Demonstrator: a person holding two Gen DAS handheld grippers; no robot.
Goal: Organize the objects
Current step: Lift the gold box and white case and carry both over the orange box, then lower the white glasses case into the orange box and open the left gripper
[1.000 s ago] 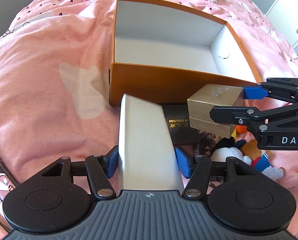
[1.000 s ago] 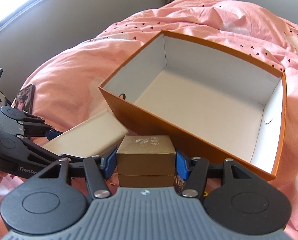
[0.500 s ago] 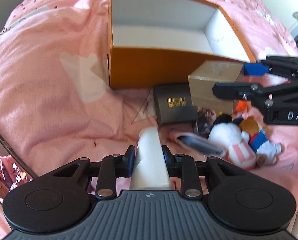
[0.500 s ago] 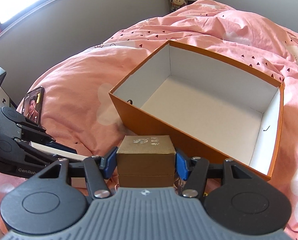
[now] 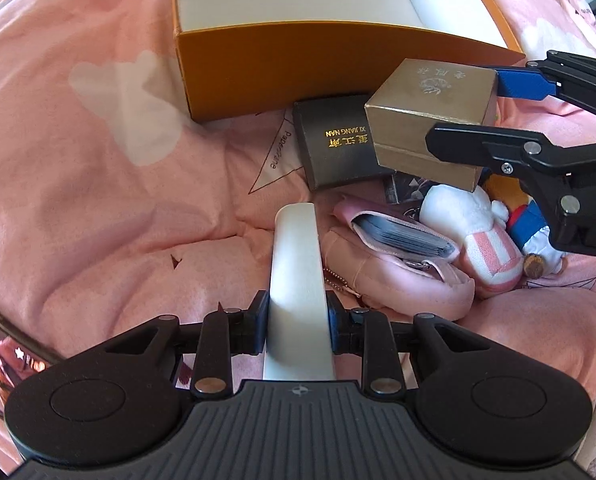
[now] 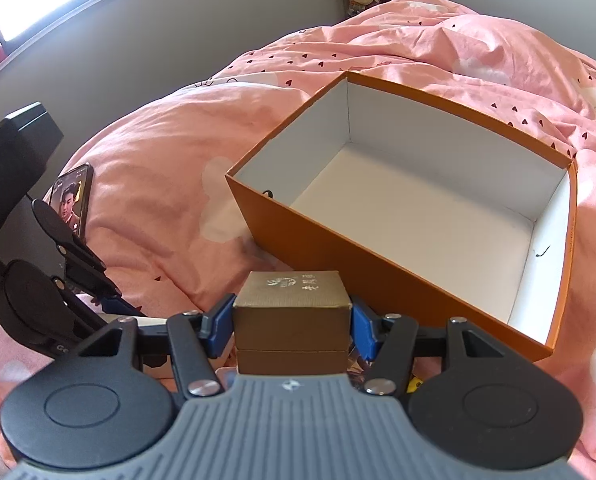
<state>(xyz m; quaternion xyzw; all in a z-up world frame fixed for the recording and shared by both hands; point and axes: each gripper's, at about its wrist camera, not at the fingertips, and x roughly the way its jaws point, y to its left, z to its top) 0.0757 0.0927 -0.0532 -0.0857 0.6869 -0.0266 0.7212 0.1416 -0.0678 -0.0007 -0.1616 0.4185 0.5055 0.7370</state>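
You are lifting both claws up and back from the orange box (image 6: 398, 280), so its white, bare inside is opening up below you and both loads look ready to go in. Your left claw (image 5: 298, 324) is clamping the smooth, flat white box (image 5: 296, 272) edge-on, short of the orange box's near wall. Your right claw (image 6: 292, 322) is gripping the matte gold cube box (image 6: 292, 308) just before that rigid cardboard wall, above the soft pink bed (image 6: 158, 184).

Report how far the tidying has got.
Done: nothing; the orange box holds nothing. In hand: left gripper clamps a white box, right gripper a gold box. Left: black box, pink pouch, plush toys on the bed.
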